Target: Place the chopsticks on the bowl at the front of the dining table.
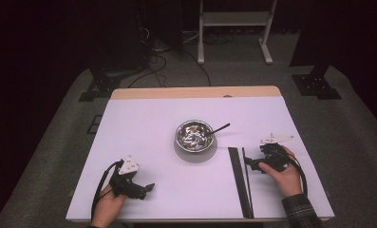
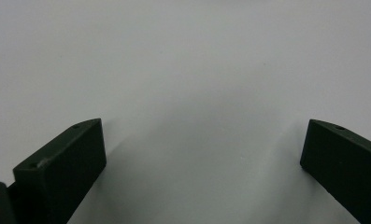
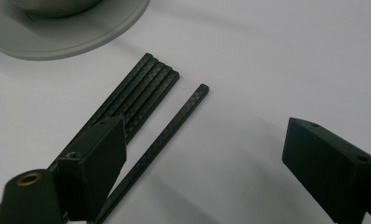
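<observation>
two grippers: we see both low over the white table point(image 1: 143, 118), each in a hand.
right gripper point(image 3: 206, 154): jaws spread wide, gripping nothing, one jaw over the bundled black rods point(image 3: 141, 88).
single rod point(image 3: 174, 126): lies just beside the bundle, between the jaws.
left gripper point(image 2: 202, 149): jaws apart over bare table.
bowl point(image 1: 194, 135): on a grey plate point(image 1: 195, 153) at centre, contents possibly cutlery.

Both tongs point(image 1: 150, 186) point(image 1: 247, 164) low, jaws apart
</observation>
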`<state>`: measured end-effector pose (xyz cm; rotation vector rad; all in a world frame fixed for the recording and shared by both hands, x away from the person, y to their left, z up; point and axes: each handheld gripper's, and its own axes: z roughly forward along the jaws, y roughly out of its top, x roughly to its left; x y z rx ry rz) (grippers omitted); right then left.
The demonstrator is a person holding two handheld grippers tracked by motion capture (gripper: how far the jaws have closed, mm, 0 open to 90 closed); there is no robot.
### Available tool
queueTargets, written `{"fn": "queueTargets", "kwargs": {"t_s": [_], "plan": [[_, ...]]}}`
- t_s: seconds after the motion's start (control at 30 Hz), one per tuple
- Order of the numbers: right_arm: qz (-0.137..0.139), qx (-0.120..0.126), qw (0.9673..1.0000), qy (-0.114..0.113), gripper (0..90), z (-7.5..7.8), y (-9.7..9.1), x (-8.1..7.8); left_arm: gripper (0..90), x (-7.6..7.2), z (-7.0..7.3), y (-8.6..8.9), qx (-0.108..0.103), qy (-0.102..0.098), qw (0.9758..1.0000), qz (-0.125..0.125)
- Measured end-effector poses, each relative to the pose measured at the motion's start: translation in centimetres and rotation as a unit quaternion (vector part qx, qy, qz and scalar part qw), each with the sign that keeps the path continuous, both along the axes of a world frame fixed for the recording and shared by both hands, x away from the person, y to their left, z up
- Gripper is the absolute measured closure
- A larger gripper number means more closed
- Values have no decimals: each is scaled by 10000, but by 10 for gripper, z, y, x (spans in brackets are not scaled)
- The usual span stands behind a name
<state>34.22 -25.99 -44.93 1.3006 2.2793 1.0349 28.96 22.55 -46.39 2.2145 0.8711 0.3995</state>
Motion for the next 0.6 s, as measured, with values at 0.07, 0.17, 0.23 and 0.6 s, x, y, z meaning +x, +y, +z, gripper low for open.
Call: {"fn": "queueTargets", "kwargs": {"t_s": [0.07,0.17,0.23,0.6], "plan": [[20,28,10000,-6,127,1,-1,-3,0,0,0,0,-1,-2,10000,-2],[44,80,10000,-6,127,1,-1,-7,0,0,0,0,-2,0,10000,1],[32,53,10000,-14,127,1,0,-11,0,0,0,0,-1,0,10000,0],[115,42,9999,-36,127,5,3,-27,0,0,0,0,-2,-1,10000,0]]}}
